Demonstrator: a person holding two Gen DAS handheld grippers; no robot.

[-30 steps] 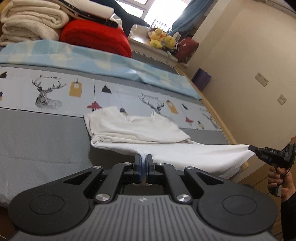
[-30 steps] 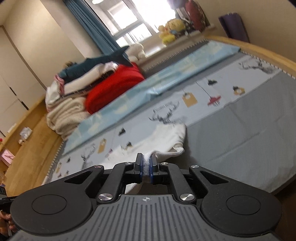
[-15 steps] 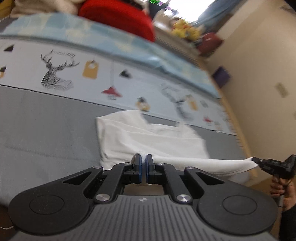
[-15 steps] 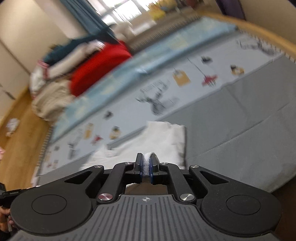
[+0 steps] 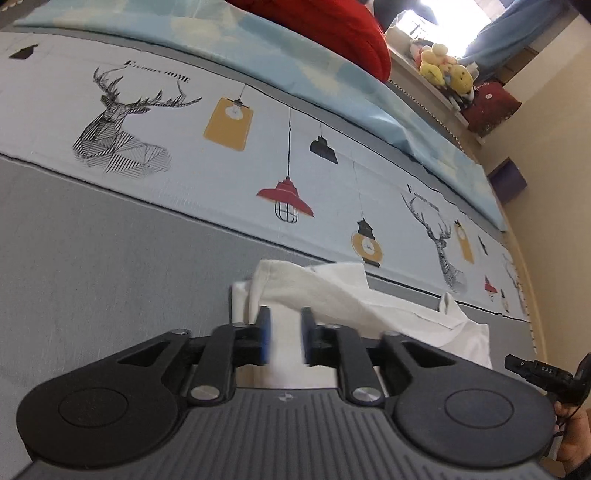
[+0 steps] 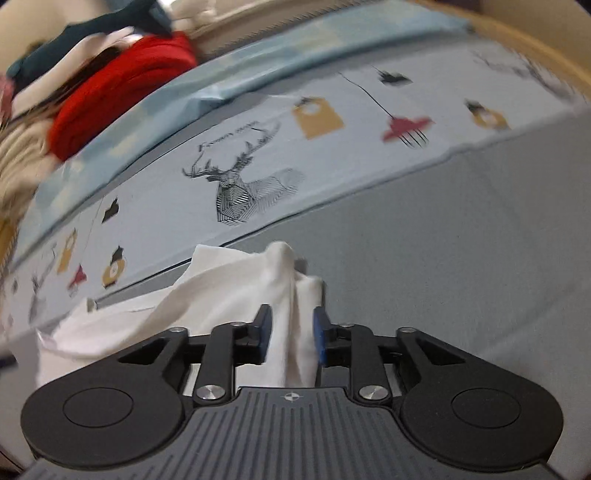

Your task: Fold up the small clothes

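A small white garment (image 5: pixel 373 306) lies folded over on the grey part of the bed; it also shows in the right wrist view (image 6: pixel 221 291). My left gripper (image 5: pixel 283 334) is open, its jaws apart over the garment's left end, with white cloth lying between them. My right gripper (image 6: pixel 291 332) is open too, with a loose ridge of the cloth standing between its blue pads (image 6: pixel 319 334). The right gripper also shows at the far right of the left wrist view (image 5: pixel 543 371).
The bed cover (image 5: pixel 229 158) is printed with deer and lamps, with a grey band (image 5: pixel 92 251) in front. A red blanket (image 5: pixel 332 26) and stacked bedding (image 6: pixel 22 147) lie at the back. Plush toys (image 5: pixel 447 70) sit on the sill. The wall is close on the right.
Both grippers carried the garment's near edge forward over the rest of it, lowered toward the bed, and opened; the cloth is let go and no longer stretched between them.
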